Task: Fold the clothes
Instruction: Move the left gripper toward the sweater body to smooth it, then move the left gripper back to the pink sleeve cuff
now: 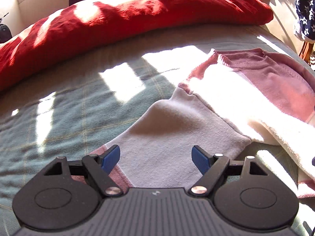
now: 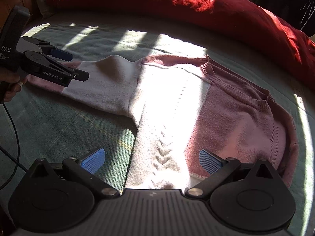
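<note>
A pink and cream knitted sweater [image 2: 226, 114] lies flat on the grey-green bed cover, neckline toward the red blanket. One cream sleeve [image 2: 102, 86] stretches out to the left, ending in a pink cuff. My left gripper [image 1: 156, 158] hovers open just above that sleeve [image 1: 167, 137], near its cuff end, with nothing between its blue pads. In the right wrist view the left gripper [image 2: 65, 63] shows at the far left, open, over the cuff. My right gripper [image 2: 151, 160] stands open above the sweater's cream front panel near the hem, holding nothing.
A thick red blanket [image 1: 118, 23] runs across the far side of the bed [image 1: 59, 108]. A dark star-patterned cloth [image 1: 305, 17] hangs at the right edge beyond the bed. A black cable [image 2: 13, 137] trails from a hand [image 2: 11, 90] at the left. Strong sunlight patches cross the cover.
</note>
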### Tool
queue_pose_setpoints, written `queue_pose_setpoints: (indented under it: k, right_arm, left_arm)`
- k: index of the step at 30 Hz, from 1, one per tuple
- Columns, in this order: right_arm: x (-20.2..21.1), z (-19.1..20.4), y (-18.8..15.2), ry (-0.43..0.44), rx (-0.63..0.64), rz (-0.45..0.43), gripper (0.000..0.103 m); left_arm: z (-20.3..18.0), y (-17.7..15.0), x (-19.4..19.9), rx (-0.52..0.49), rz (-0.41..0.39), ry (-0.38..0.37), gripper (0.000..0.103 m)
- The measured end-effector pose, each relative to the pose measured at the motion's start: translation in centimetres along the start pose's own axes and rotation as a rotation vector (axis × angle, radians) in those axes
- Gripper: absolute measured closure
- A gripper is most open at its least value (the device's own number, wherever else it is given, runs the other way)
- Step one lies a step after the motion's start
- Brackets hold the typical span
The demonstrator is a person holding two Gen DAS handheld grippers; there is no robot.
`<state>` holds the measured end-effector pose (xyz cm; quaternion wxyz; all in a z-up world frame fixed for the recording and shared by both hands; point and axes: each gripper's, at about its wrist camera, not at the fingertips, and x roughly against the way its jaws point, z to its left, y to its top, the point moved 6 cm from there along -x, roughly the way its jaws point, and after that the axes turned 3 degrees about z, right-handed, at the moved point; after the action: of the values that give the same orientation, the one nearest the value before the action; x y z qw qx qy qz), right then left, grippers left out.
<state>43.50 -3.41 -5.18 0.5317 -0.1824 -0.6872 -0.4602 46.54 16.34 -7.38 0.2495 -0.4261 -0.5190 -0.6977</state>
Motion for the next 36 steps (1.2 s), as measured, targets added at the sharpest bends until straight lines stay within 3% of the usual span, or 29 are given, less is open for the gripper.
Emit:
queue_pose_setpoints:
  k: [7, 15, 17, 21, 25, 31, 33, 36]
  right_arm:
    - [-0.6, -1.1, -0.9, 0.009, -0.061, 0.024, 0.0]
    - [-0.5, -1.5, -1.4, 0.005, -0.058, 0.023, 0.0]
    - [-0.6, -1.5, -1.4, 0.007, -0.06, 0.023, 0.0]
    - [-0.4, -1.6, -1.5, 0.003, -0.052, 0.018, 0.0]
    - [-0.4, -2.1, -1.8, -0.003, -0.05, 0.022, 0.0]
    - [-0.3, -2.9, -2.1, -0.007, -0.071, 0.024, 0.0]
    - [-0.2, -2.9, -2.0, -0.009, -0.069, 0.022, 0.0]
    - [-0.1, -2.9, -2.0, -0.011, -0.062, 0.021, 0.0]
  left_arm:
    - [-5.9, -2.3, -1.4, -0.447, -0.019, 0.131, 0.021]
    - [-8.3, -1.2, -3.2, -0.736, -0.165, 0.353, 0.015]
    - [-8.4, -0.8, -3.6, -0.766, -0.192, 0.379, 0.014]
    - [-5.0, 0.0, -3.2, -0.626, -0.172, 0.434, 0.015]
    - [-1.4, 0.7, -2.6, -0.469, -0.147, 0.487, 0.027]
    - [4.0, 1.6, -1.8, -0.233, -0.107, 0.563, 0.027]
    - [5.5, 1.1, -2.0, -0.16, -0.068, 0.535, 0.027]
    - [5.7, -0.4, -2.1, -0.186, -0.014, 0.538, 0.026]
